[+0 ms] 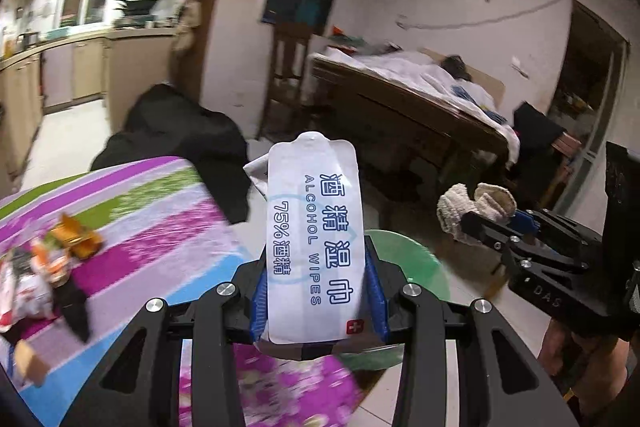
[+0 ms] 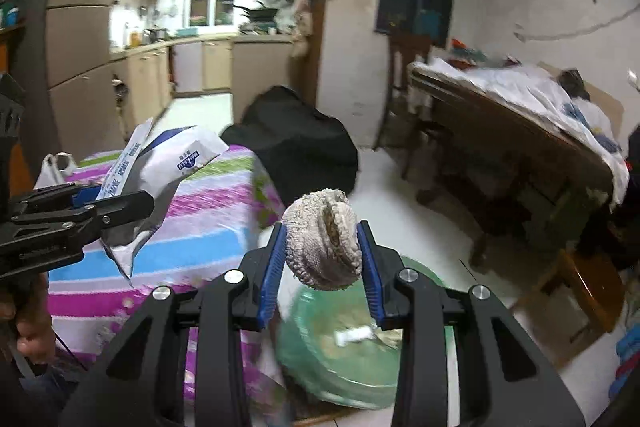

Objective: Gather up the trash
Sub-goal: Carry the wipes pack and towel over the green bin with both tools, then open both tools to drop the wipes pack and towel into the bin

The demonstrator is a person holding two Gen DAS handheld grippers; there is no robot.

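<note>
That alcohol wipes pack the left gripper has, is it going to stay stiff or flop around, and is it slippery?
The wipes pack is probably floppy: in the right wrist view it looks creased and crumpled where the left gripper pinches it. It seems light, likely nearly empty, since the film looks flat. Its glossy surface may be slippery, though the ribbed blue pads should hold.

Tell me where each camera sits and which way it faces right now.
Left wrist: on the left gripper, looking along its fingers at the wipes packet it holds; the right gripper shows at right.
Right wrist: on the right gripper, looking past the dirty cloth wad it holds; the left gripper and a hand show at left.
Shared: striped tablecloth, green bin, kitchen, cluttered wooden table.
</note>
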